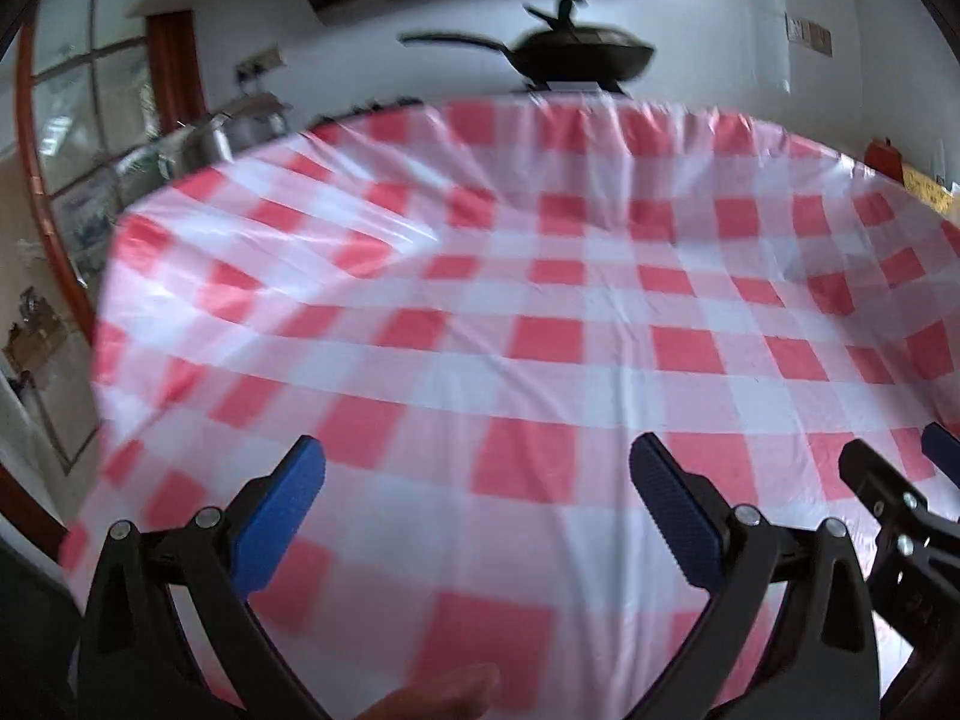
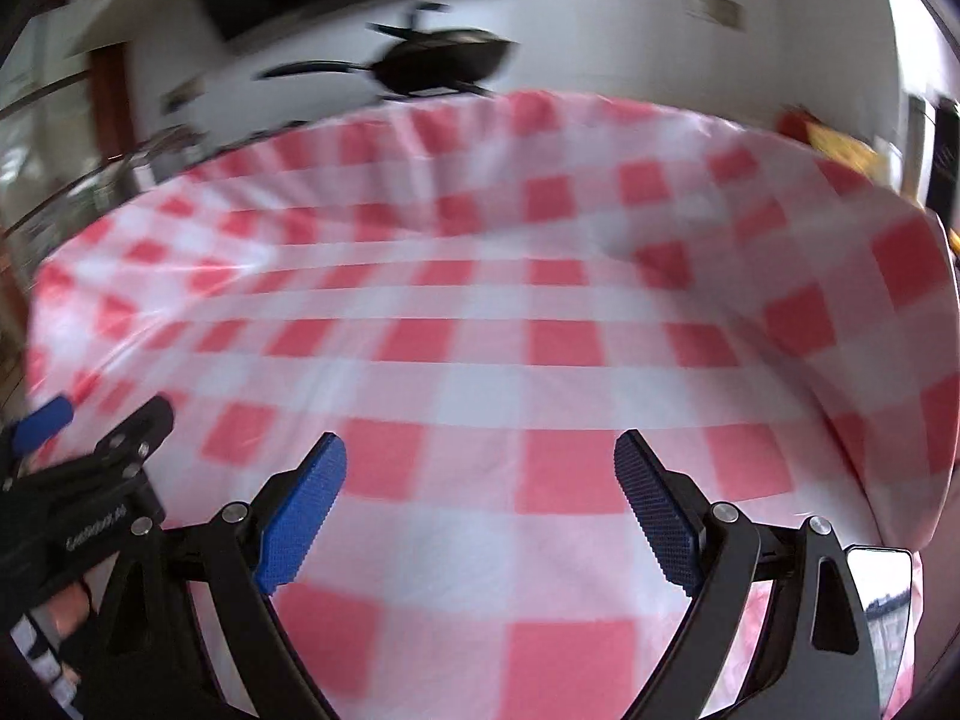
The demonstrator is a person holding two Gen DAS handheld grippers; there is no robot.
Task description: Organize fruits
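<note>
White walls back a kitchen-like room where a table (image 1: 540,312) draped in a red-and-white checked plastic cloth (image 2: 480,372) fills most of both wrist views. Beyond the far edge of the table a dark frying pan (image 1: 576,51) with a long handle and a lid sits on a stand against the wall, and the same pan (image 2: 444,63) shows blurred in the right wrist view. To the left a window with a red-brown wooden frame (image 1: 36,180) stands beside some metal kitchenware (image 1: 234,132) that is too blurred to name. The left gripper (image 1: 477,534) hangs above the near part of the cloth with its blue pads spread wide and nothing between them; a fingertip (image 1: 444,696) of the person shows at the bottom edge of that view. The right gripper (image 2: 480,528) is likewise above the near cloth, its blue pads far apart and only the checks visible in the gap. Each gripper appears in the other's view: the right one at the right edge of the left view, the left one at the left edge of the right view, where a hand (image 2: 66,618) in a patterned sleeve grips its handle. No fruit can be seen in either view; the visible stretch of cloth is bare and creased.
</note>
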